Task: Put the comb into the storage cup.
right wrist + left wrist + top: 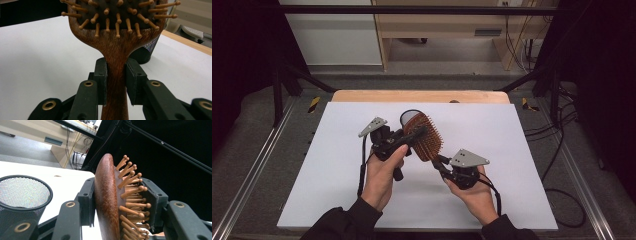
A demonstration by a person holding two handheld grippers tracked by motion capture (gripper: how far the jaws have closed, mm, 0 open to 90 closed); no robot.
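From above, your left gripper (pixel 416 134) and right gripper (pixel 439 161) hold the hairbrush (pixel 424 136) between them. Left gripper view — jaws clamp its head, back against bristles; mesh cup (pixel 22 197) sits probably just beside. Right gripper view — jaws squeeze the handle.

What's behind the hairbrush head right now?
A black mesh cup stands on the white board just behind the hairbrush. The brush covers most of it from above; its inside can't be seen.

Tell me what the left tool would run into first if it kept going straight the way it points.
Nothing on the table, probably: the left tool, clamped across the wooden hairbrush, points past the table edge toward the dark frame; the mesh cup sits aside.
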